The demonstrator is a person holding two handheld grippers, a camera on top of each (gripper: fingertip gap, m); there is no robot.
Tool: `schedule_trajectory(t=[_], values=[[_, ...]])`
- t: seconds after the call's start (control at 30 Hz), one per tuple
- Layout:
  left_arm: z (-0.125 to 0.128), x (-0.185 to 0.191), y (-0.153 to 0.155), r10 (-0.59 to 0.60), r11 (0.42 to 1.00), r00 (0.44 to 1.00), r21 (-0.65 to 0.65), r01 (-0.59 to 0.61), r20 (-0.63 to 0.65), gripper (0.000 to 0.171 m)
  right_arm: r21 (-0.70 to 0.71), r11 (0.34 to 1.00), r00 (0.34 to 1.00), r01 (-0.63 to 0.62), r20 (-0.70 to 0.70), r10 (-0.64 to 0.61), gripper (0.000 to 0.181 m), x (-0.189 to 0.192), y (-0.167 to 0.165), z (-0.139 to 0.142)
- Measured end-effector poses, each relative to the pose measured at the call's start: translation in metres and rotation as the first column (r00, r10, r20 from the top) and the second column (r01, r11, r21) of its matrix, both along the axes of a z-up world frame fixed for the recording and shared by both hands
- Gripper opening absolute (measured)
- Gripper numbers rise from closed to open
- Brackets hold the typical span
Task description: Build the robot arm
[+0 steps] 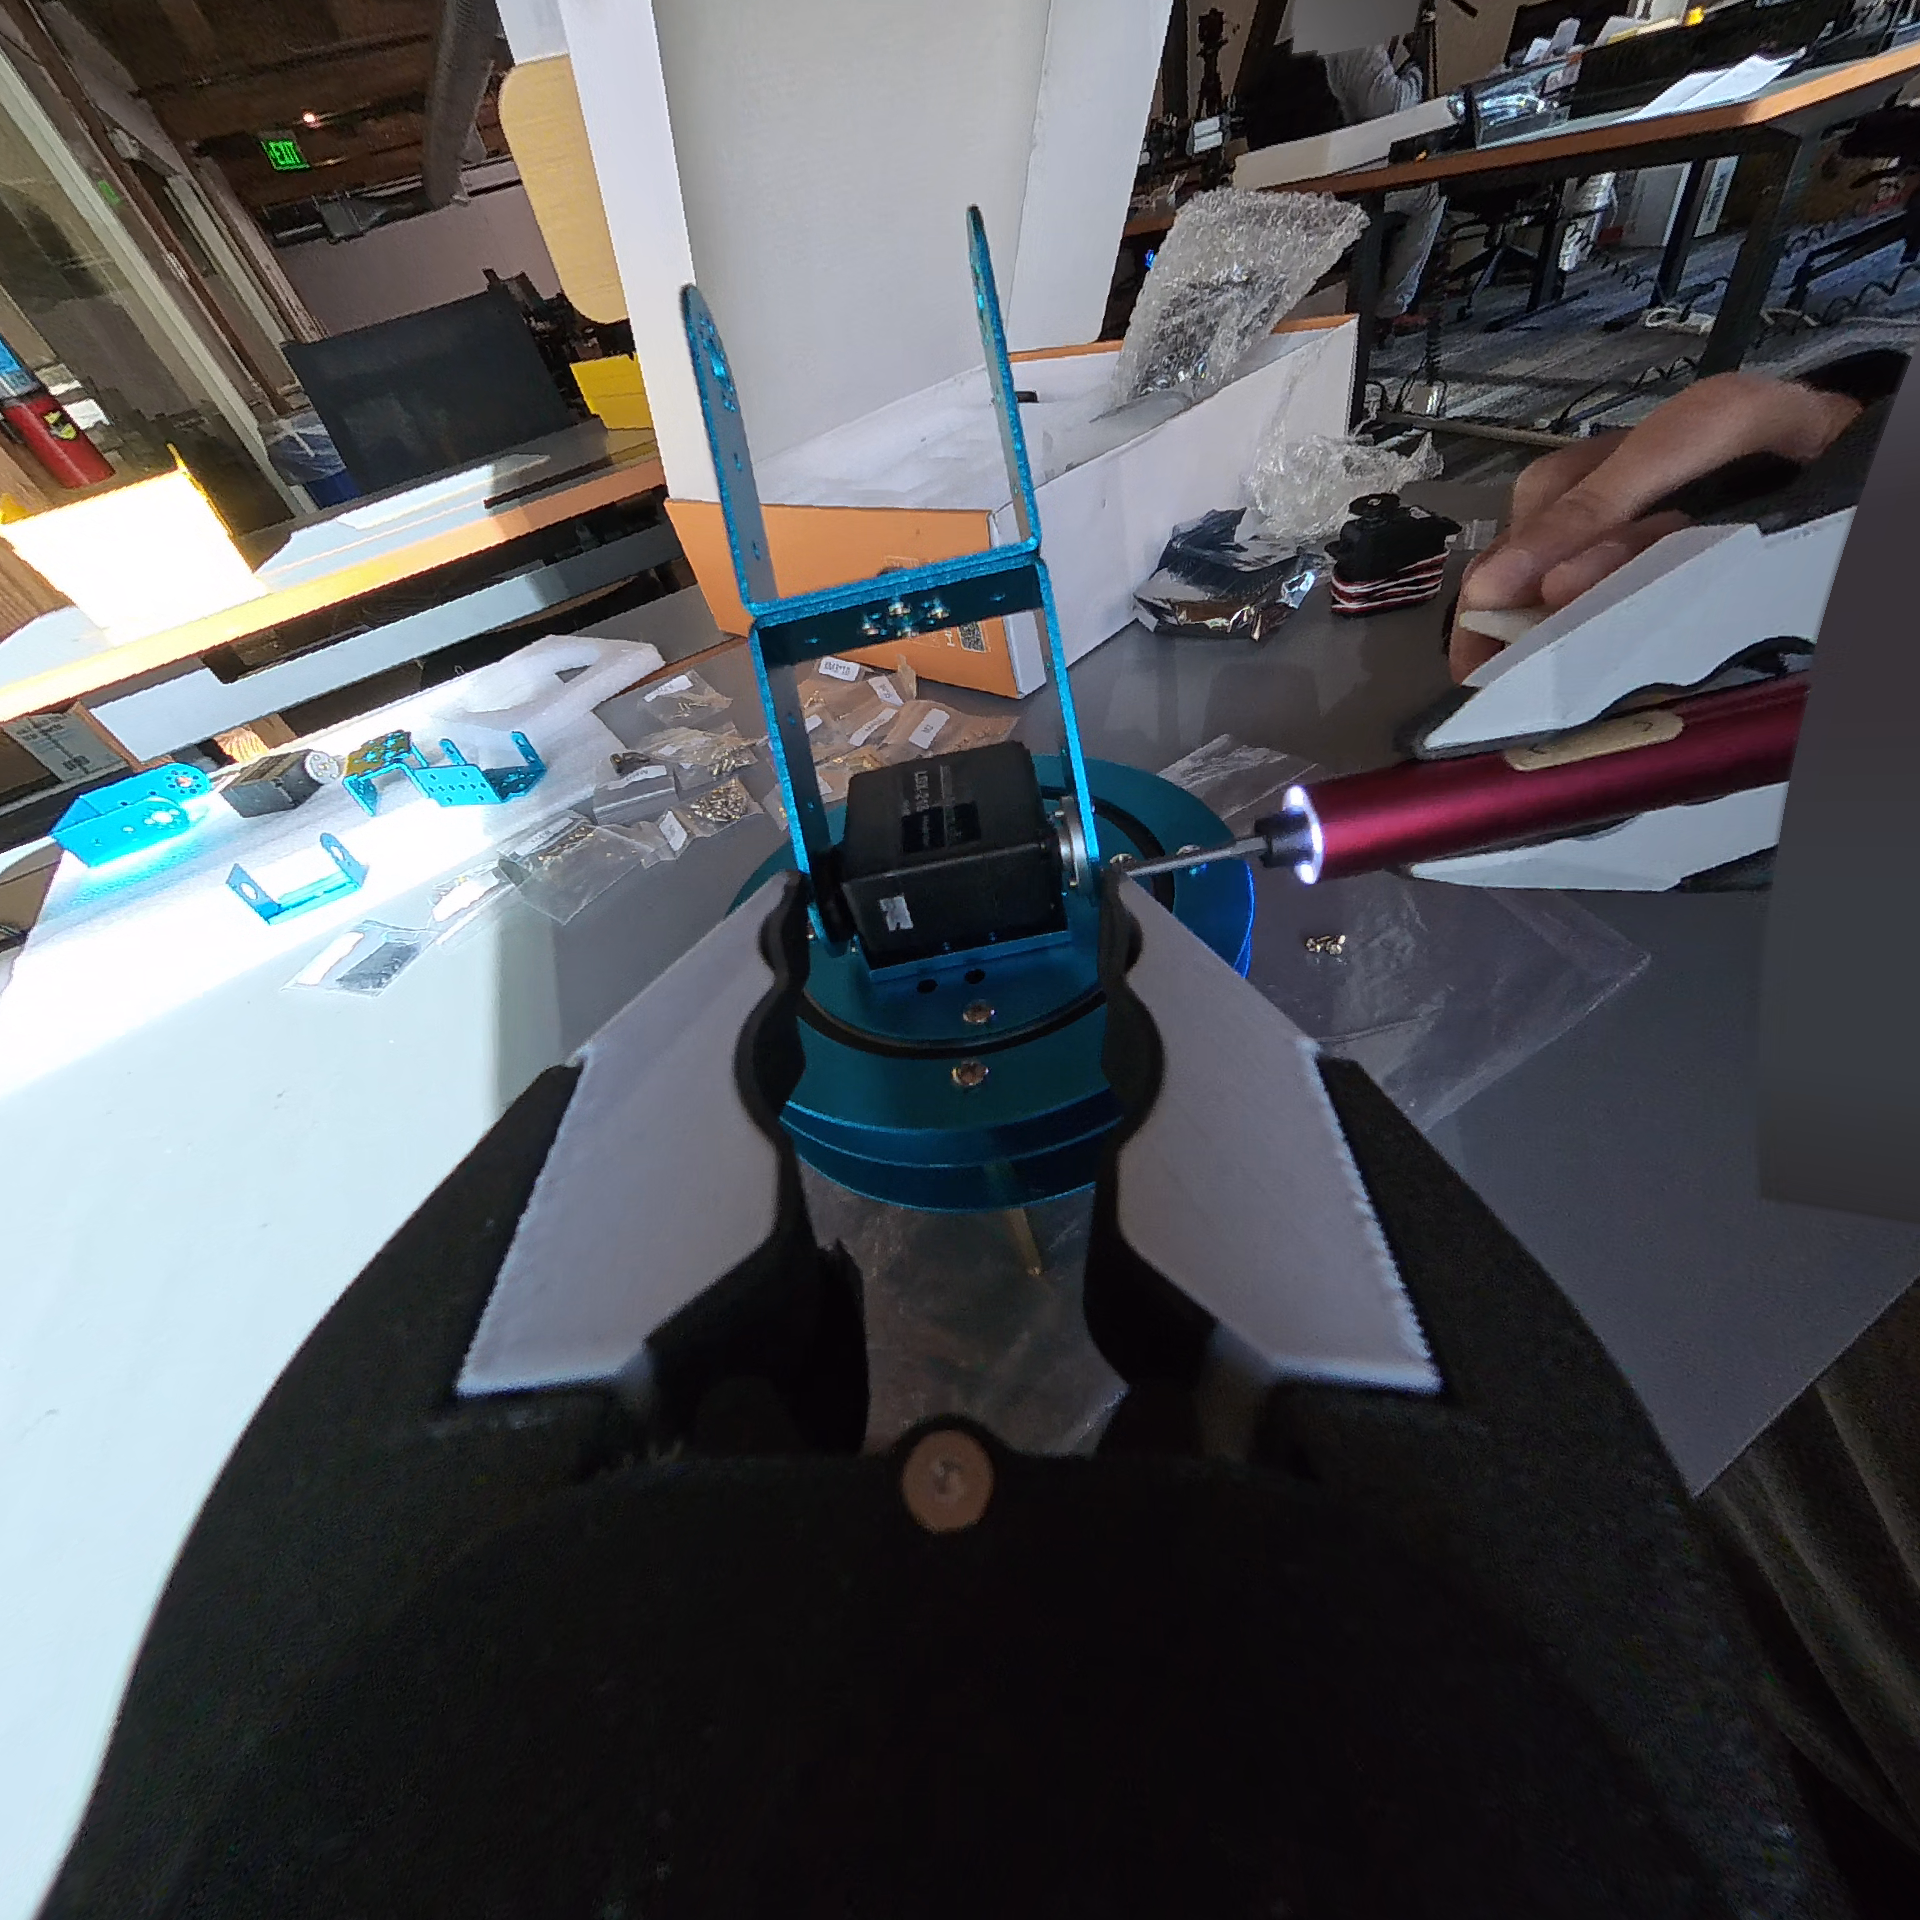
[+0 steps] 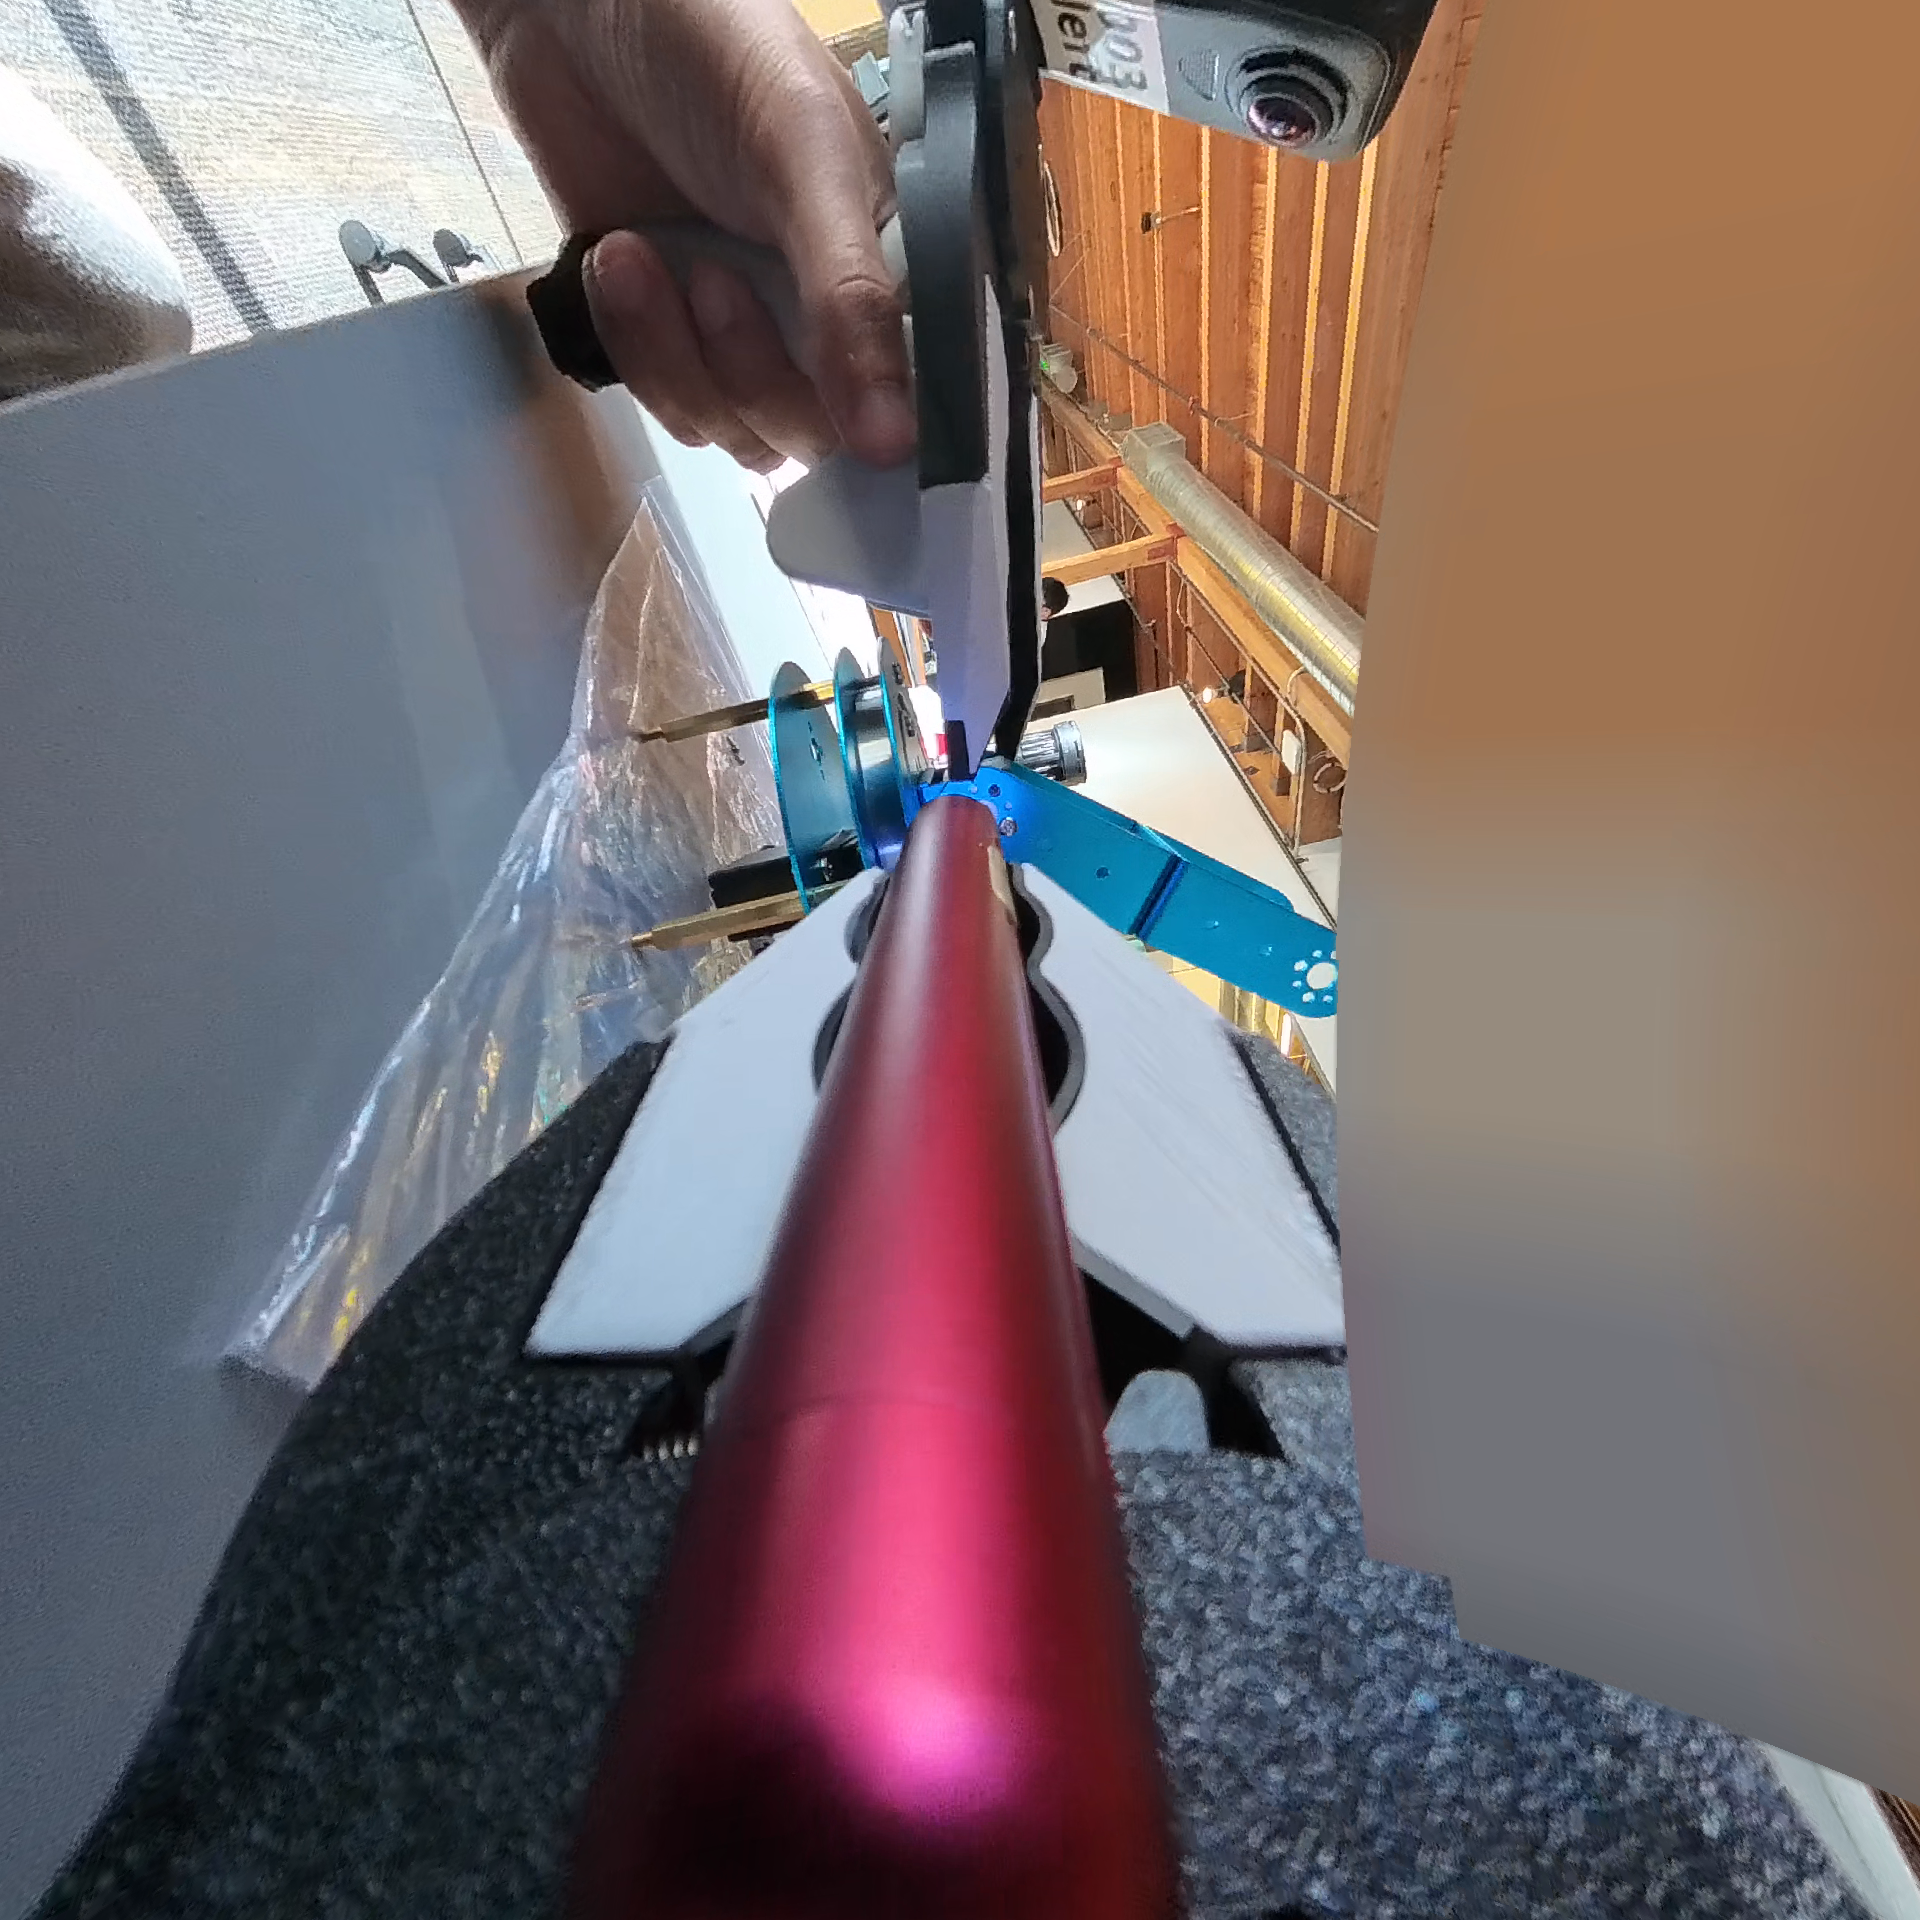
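Observation:
A black servo sits in a blue U-bracket that stands on a round blue base on the grey table. My left gripper is shut on the servo and bracket, one finger on each side. My right gripper is shut on a red powered screwdriver; its tip light is on and its bit touches a screw on the bracket's right side. In the right wrist view, which is turned sideways, the screwdriver runs between my right gripper's fingers to the bracket, and the left gripper is held by a hand.
A white and orange box with bubble-wrap bags stands behind the base. Small bags of screws, loose blue brackets and a spare servo lie around. Loose screws lie to the right. A clear plastic bag lies under the base.

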State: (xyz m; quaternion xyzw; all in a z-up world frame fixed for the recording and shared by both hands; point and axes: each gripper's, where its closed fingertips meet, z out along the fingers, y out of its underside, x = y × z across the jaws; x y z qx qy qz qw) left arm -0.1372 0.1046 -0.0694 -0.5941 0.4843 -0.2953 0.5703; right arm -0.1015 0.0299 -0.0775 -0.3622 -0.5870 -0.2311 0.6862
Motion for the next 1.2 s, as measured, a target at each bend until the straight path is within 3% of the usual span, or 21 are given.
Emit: schedule_trajectory(t=[0.47, 0.6, 0.73, 0.8, 0.9, 1.0, 1.13, 1.2], values=[[0.005, -0.001, -0.002, 0.022, 1.0, 0.999, -0.005, -0.022, -0.025, 0.056, 0.05, 0.999, 0.999, -0.005, 0.041, 0.003, 0.022, 0.01, -0.007, 0.0], [0.019, -0.019, -0.016, 0.022, 0.999, 0.999, -0.032, -0.021, 0.034, 0.057, 0.01, 0.999, 0.997, 0.041, -0.06, -0.04, 0.022, 0.031, 0.0, 0.013], [0.021, -0.057, -0.04, 0.053, 0.997, 0.998, -0.059, -0.051, 0.042, 0.051, -0.111, 0.99, 0.963, 0.085, -0.244, -0.11, 0.023, 0.058, 0.01, 0.033], [0.02, -0.078, -0.057, 0.073, 0.993, 0.995, -0.097, -0.066, 0.067, 0.046, -0.206, 0.978, 0.935, 0.04, -0.338, -0.109, 0.022, 0.065, 0.009, 0.041], [0.012, -0.103, -0.091, 0.058, 0.988, 0.993, -0.147, -0.043, 0.102, 0.043, -0.4, 0.911, 0.885, -0.096, -0.454, -0.106, 0.021, 0.065, -0.003, 0.047], [0.001, -0.12, -0.115, 0.059, 0.99, 0.994, -0.132, -0.047, 0.089, 0.04, -0.577, 0.786, 0.807, -0.224, -0.562, -0.182, 0.021, 0.067, -0.013, 0.046], [-0.009, -0.126, -0.135, 0.03, 0.982, 0.992, -0.187, -0.007, 0.119, 0.04, -0.753, 0.577, 0.742, -0.317, -0.575, -0.343, 0.022, 0.073, -0.019, 0.028], [-0.015, -0.125, -0.142, 0.014, 0.979, 0.993, -0.204, 0.01, 0.117, 0.04, -0.792, 0.504, 0.724, -0.345, -0.566, -0.393, 0.022, 0.076, -0.024, 0.015]])
